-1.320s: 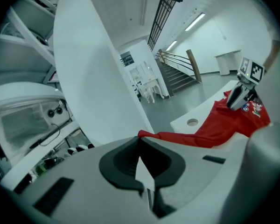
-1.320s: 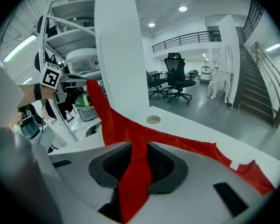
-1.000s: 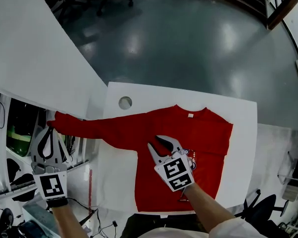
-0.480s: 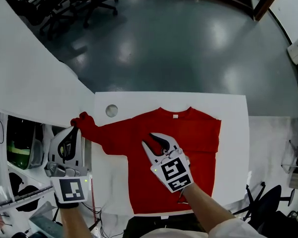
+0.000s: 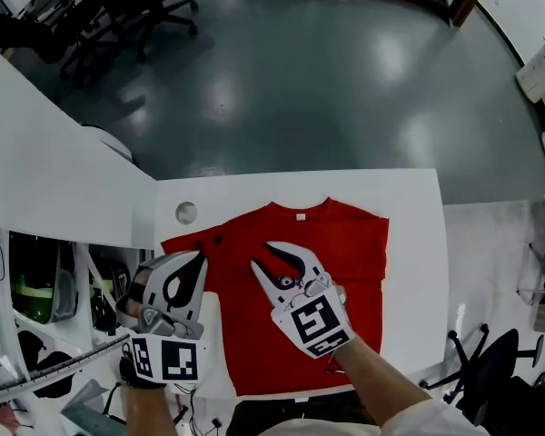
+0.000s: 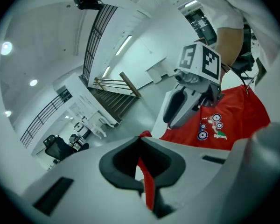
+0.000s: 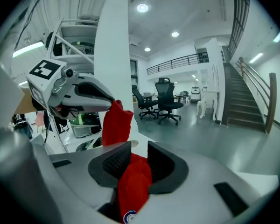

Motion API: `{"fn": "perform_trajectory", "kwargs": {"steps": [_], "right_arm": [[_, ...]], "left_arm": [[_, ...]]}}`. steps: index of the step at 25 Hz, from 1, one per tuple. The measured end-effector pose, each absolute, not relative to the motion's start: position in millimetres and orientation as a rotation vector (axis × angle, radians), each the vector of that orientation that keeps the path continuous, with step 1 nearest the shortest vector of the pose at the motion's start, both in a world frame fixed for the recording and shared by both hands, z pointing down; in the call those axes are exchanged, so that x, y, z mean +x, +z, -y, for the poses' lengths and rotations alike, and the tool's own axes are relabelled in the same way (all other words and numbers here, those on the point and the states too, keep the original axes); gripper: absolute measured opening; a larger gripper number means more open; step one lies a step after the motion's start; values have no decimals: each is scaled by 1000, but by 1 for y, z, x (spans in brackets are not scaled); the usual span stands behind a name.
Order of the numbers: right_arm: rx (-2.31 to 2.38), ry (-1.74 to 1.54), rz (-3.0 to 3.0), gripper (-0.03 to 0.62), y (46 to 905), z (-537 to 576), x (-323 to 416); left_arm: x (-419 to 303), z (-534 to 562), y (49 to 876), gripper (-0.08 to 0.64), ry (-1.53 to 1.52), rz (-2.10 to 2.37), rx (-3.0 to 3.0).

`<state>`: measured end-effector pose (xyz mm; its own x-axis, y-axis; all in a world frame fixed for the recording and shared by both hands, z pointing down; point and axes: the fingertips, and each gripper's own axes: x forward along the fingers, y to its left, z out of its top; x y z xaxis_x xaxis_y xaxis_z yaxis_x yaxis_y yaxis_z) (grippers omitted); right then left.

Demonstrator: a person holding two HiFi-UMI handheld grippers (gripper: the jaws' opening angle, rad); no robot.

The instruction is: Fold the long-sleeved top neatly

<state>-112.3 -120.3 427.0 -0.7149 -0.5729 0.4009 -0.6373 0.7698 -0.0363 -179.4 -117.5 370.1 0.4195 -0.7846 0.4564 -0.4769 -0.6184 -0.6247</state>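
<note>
1. One red long-sleeved top (image 5: 345, 262) lies flat on the white table (image 5: 413, 198), collar toward the far edge. Its body is spread out and not yet folded across.
2. Left gripper (image 5: 198, 257) is clamped tight on a thin edge of the sleeve (image 7: 115, 122). It holds the cloth lifted over the top's left shoulder area, near the table's round hole (image 5: 186, 213).
3. Right gripper (image 5: 274, 254) pinches a bunched fold of the red cloth at the middle of the chest, its jaws part-way apart around the bunch.
4. No sleeve shows past the body's right edge, so that side looks already tucked in, though I cannot confirm it.
5. Left to do, as I judge: lay this sleeve across the body, smooth it, then fold the body into a compact rectangle.
</note>
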Motion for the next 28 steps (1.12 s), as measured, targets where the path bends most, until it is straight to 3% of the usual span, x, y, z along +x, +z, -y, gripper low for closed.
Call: {"fn": "perform_trajectory", "kwargs": {"steps": [6, 11, 12, 14, 28], "right_arm": [[849, 83, 2579, 163, 421, 116, -109], [783, -33, 2557, 163, 421, 109, -110], [778, -48, 2547, 146, 421, 108, -110], [773, -76, 2537, 42, 421, 106, -110], [826, 81, 2581, 28, 410, 105, -81]], "left_arm": [[-141, 106, 391, 14, -1115, -899, -2315], [-123, 100, 400, 14, -1143, -822, -2338], [-121, 99, 402, 14, -1151, -813, -2337], [-120, 100, 404, 14, -1163, -806, -2334], [-135, 125, 410, 20, -1195, -932, -2350]]}}
